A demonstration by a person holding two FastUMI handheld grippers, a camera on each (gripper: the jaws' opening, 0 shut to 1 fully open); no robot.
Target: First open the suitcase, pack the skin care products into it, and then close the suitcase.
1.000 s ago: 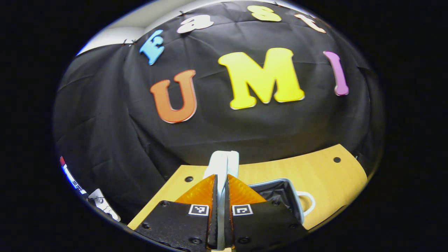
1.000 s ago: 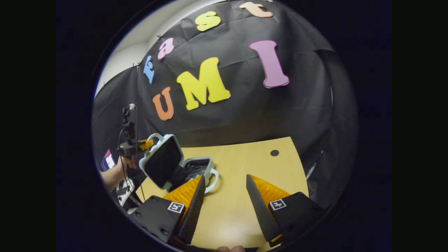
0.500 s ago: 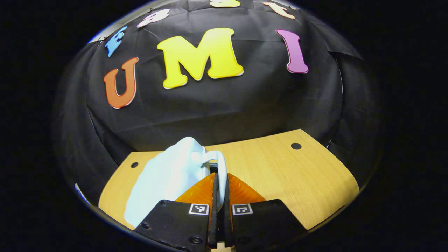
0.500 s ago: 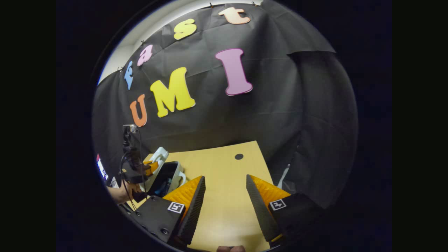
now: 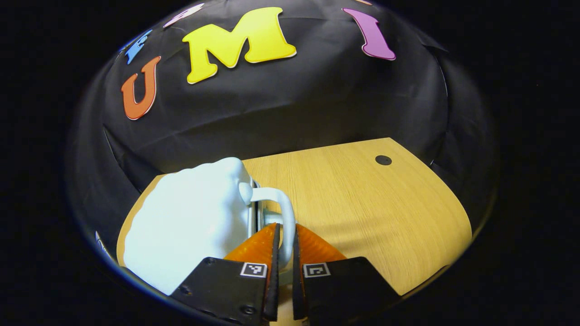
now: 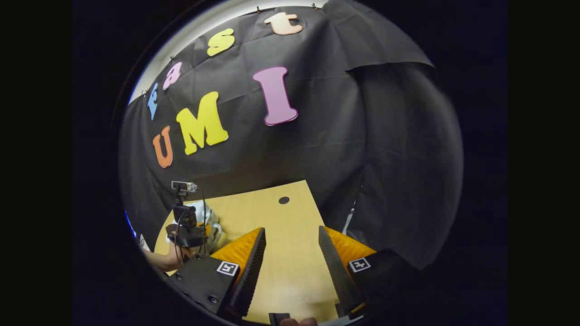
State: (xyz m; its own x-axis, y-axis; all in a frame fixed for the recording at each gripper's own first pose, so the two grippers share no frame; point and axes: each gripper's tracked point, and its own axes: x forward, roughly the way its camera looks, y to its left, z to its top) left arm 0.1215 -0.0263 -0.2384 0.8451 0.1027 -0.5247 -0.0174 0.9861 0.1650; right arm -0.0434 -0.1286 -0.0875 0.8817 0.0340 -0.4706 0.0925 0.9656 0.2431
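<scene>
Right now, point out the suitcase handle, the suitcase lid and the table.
suitcase handle point(image 5: 284, 213), left gripper view, its curved outer bar.
suitcase lid point(image 5: 188, 222), left gripper view, its pale shell.
table point(image 5: 371, 213), left gripper view, bare wood.

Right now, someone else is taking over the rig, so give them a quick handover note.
Left tongs: shut on the suitcase handle, lid side.
Right tongs: open, holding nothing, above bare table to the right of the case.
Suitcase: pale blue, lying on the table's left part, lid down on the base; whether it is fully latched cannot be told. Skin care products are out of sight, presumably inside.
Done: opening and packing, by the look of it; lid lowered.
Left: confirm the suitcase is closed, then release the handle.
</scene>
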